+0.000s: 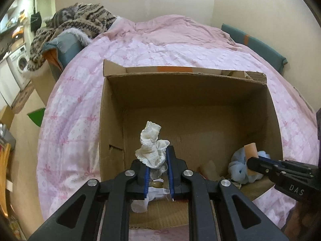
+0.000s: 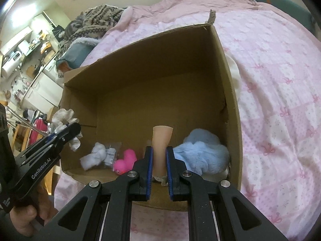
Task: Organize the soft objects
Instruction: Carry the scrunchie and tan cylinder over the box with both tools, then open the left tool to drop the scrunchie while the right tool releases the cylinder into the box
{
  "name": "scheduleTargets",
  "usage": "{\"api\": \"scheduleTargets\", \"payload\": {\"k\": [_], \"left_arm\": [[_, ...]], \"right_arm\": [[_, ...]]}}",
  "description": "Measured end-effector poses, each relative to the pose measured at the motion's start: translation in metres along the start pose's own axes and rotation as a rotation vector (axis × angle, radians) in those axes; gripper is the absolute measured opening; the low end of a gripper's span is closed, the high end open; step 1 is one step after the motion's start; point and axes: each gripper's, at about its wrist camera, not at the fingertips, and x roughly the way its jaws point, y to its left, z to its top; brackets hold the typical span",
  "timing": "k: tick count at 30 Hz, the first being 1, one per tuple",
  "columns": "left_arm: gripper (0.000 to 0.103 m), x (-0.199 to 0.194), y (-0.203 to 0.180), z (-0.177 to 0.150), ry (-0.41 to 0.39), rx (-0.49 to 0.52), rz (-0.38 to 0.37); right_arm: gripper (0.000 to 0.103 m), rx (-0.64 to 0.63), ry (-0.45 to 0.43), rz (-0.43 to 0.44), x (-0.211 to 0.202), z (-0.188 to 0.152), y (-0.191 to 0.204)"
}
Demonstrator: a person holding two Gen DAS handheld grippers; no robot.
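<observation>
Bed [image 1: 180,40] with pink quilt is filling most of both views, a patterned knit throw [image 1: 84,22] lying at its far left end. Open cardboard box [image 1: 112,120] is sitting on the quilt, mouth up, its walls standing upright.

Inside the box, near right corner: fluffy light-blue plush [image 2: 200,152], rounded, lying low on the floor. Near wall, left of centre: small pink toy [image 2: 125,161], then a white fluffy piece [image 2: 95,156] with a small clear packet [image 2: 111,152] between them.

Left gripper [image 1: 157,156] is pinching a white frilly cloth [image 1: 150,146], crumpled, scalloped edge; its long axis is running up and away from the jaws, the free end pointing toward the far wall. It is hanging over the box's near left part.

Right gripper [image 2: 159,154] is clamping a beige sock-like piece [image 2: 161,140], smooth, tube-shaped, standing upright out of the jaws, the flat end pointing up and far. It is sitting over the near right part, just left of the blue plush.

A hand [image 2: 30,219] is gripping the left gripper's handle.
</observation>
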Motion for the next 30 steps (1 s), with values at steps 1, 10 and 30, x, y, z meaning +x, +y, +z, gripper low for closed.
{"api": "scheduleTargets", "payload": {"k": [1,10,30], "left_arm": [[0.013,0.001,0.001,-0.001,0.004,-0.001,0.003],[0.014,0.001,-0.003,-0.004,0.01,0.021,0.005],[0.065,-0.005,-0.004,-0.005,0.016,0.025,-0.002]], "right_arm": [[0.014,-0.003,0.0,0.002,0.0,0.0,0.001],[0.014,0.005,0.009,0.005,0.003,-0.002,0.0],[0.016,0.016,-0.039,0.009,-0.007,0.003,-0.003]]}}
